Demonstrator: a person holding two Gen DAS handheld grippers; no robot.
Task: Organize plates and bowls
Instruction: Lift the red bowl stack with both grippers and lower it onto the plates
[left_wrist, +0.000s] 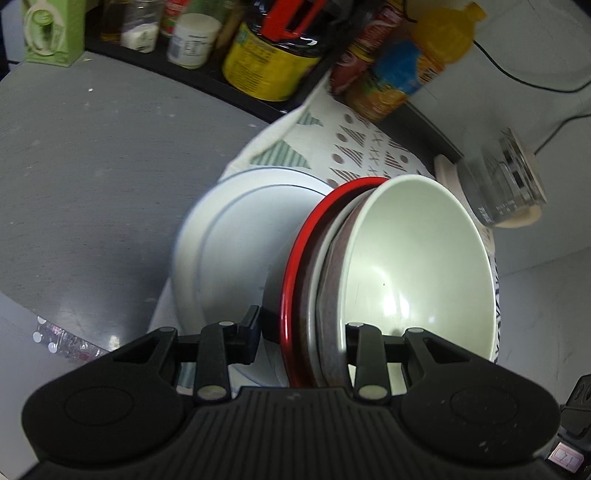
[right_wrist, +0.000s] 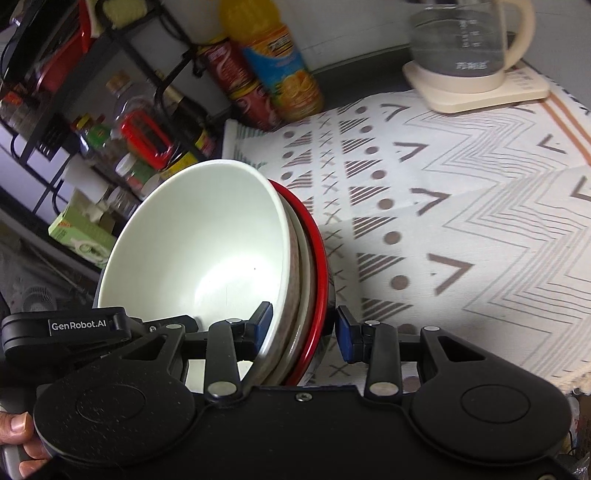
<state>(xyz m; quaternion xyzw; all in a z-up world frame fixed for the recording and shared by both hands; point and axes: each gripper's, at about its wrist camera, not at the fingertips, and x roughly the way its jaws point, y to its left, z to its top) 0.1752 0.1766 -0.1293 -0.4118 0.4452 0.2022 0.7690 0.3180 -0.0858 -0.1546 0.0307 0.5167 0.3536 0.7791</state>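
A nested stack of bowls (left_wrist: 369, 280) is held clear of the tabletop (left_wrist: 92, 155), tilted on edge, by two grippers gripping opposite sides of its rim. The stack is made up of a pale cream bowl (right_wrist: 199, 243) innermost, a grey-brown bowl (left_wrist: 334, 280) and a white one behind it, and a red-rimmed bowl (right_wrist: 317, 258) outermost. The left gripper (left_wrist: 301, 328) is seen with its jaws clamped across the stacked rims, one jaw on the red outer side and the other hidden inside the cream bowl. The right gripper (right_wrist: 304, 325) is likewise clamped on the stack, one blue-padded jaw inside the cream bowl and the other at the red rim. A white plate (left_wrist: 229, 243) is seen below and beside the stack, lying partly on a patterned cloth (right_wrist: 461, 229) spread over the tabletop. A glass kettle (right_wrist: 465, 44) on a cream base is recorded at the far edge of the cloth. An orange juice bottle (right_wrist: 280, 66) and a red can (right_wrist: 236, 81) stand at the cloth's far corner, beside a black rack (right_wrist: 122, 51) of jars and bottles. Fingers (right_wrist: 14, 432) of a hand are visible at the right gripper's body.
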